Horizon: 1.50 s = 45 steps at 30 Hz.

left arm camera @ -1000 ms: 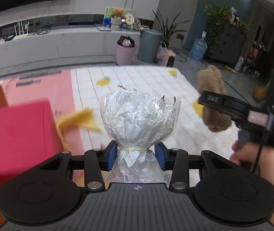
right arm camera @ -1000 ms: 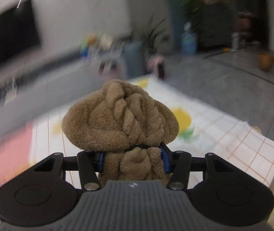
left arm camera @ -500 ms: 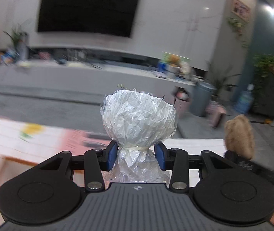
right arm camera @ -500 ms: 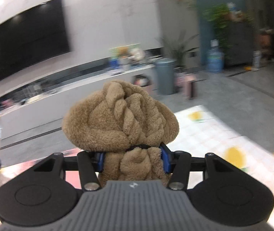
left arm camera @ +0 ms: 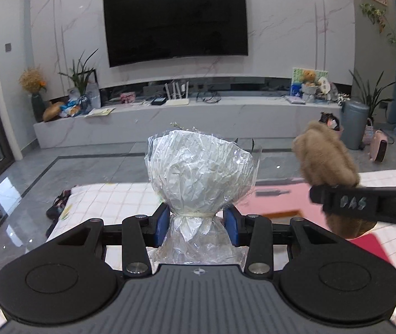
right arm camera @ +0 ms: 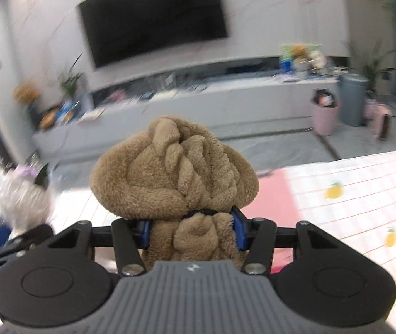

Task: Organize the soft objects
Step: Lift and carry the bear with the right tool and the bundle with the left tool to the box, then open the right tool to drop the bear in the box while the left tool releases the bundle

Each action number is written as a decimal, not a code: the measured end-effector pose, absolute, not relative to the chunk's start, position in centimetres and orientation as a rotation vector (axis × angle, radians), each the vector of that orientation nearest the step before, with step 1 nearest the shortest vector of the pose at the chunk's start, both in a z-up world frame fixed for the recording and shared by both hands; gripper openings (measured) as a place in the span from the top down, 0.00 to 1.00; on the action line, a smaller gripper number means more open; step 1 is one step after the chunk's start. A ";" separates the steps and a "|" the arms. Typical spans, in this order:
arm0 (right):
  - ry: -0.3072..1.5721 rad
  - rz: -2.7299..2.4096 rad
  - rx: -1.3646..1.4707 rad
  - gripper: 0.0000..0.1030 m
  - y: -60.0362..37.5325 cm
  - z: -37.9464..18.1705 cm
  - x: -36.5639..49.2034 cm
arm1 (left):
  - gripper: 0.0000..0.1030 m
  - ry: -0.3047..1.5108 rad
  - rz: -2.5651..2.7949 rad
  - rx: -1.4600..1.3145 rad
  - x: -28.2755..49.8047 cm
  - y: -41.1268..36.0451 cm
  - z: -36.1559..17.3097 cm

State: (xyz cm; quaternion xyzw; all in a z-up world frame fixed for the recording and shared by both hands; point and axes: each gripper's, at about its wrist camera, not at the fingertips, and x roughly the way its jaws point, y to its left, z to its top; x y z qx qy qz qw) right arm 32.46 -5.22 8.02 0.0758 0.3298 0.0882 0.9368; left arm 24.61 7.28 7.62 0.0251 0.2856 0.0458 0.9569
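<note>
Left wrist view
Surroundings: a television (left arm camera: 175, 22) hung on the marble wall at 12 o'clock, a long white shelf (left arm camera: 186, 111) ran below it, a grey bin (left arm camera: 355, 123) stood at 2 o'clock, and a checked mat (left arm camera: 108, 203) lay on the floor under the tongs.
In the way: the right gripper (left arm camera: 365, 203) crossed the picture at 3 o'clock, just beside the bouquet, with nothing between them.
Left gripper (left arm camera: 196, 224): its blue pads pressed the tied neck of a wrapped bouquet (left arm camera: 200, 172) from both sides.
Bouquet axis: upright in the picture, long axis running from 6 to 12 o'clock, wide crinkled head away from the camera.

Right wrist view (blurred)
Surroundings: the same television (right arm camera: 153, 14) at 12 o'clock, a pink bin (right arm camera: 325, 118) at 2 o'clock, the checked mat (right arm camera: 351, 194) at 3 o'clock.
Right gripper (right arm camera: 192, 232): pads closed on the narrow waist of a brown plush toy (right arm camera: 174, 169).
Toy axis: upright, bulky end toward 12 o'clock.
Bouquet (right arm camera: 21, 197): a pale smear at 9 o'clock, apart from the toy.
</note>
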 end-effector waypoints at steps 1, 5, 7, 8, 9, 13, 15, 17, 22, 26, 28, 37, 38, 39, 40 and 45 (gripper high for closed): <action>0.691 0.198 0.126 0.49 -4.3 7.6 32.2 | 0.54 0.587 0.093 0.046 24.7 7.6 7.2; 0.797 0.278 0.036 0.49 -1.4 4.7 32.7 | 0.54 0.611 0.089 0.020 25.1 9.0 5.6; 0.850 0.299 -0.002 0.49 -0.3 3.0 33.1 | 0.54 0.623 0.084 0.007 25.4 9.6 4.8; 0.868 0.296 -0.025 0.49 0.2 2.1 33.3 | 0.54 0.628 0.079 -0.001 25.3 10.1 4.4; 0.885 0.291 -0.045 0.49 0.6 1.1 33.6 | 0.54 0.630 0.071 -0.010 25.2 10.3 4.0; 0.958 0.275 -0.075 0.49 1.0 -2.0 34.7 | 0.54 0.640 0.044 -0.012 24.9 11.1 3.0; 0.976 0.255 -0.121 0.49 2.1 -3.2 34.4 | 0.54 0.643 0.036 -0.011 24.7 11.3 2.6; 0.965 0.236 -0.190 0.49 3.1 -4.0 34.3 | 0.54 0.640 0.027 -0.019 24.4 11.6 2.4; 0.942 0.226 -0.361 0.48 4.4 -5.8 34.7 | 0.54 0.646 -0.002 0.024 23.9 11.8 2.0; 0.982 0.236 -0.353 0.35 4.7 -6.6 35.4 | 0.54 0.640 -0.017 0.045 23.6 11.9 2.2; 0.970 0.250 -0.319 0.32 4.4 -6.1 35.0 | 0.54 0.643 -0.013 0.044 23.5 11.9 2.3; 0.907 0.314 -0.239 0.30 1.6 -2.2 33.4 | 0.54 0.648 -0.014 -0.017 23.0 11.2 3.7; 0.896 0.315 -0.236 0.30 1.0 -1.6 33.1 | 0.54 0.664 -0.017 -0.025 23.0 11.0 3.9; 0.890 0.315 -0.230 0.30 0.5 -1.3 32.9 | 0.54 0.691 -0.022 -0.040 23.0 11.0 3.9; 0.886 0.313 -0.219 0.30 -0.2 -0.8 32.7 | 0.54 0.722 -0.038 -0.064 22.9 10.9 3.9; 0.889 0.301 -0.178 0.30 -3.4 0.2 31.6 | 0.54 0.822 -0.115 -0.099 22.4 10.3 2.7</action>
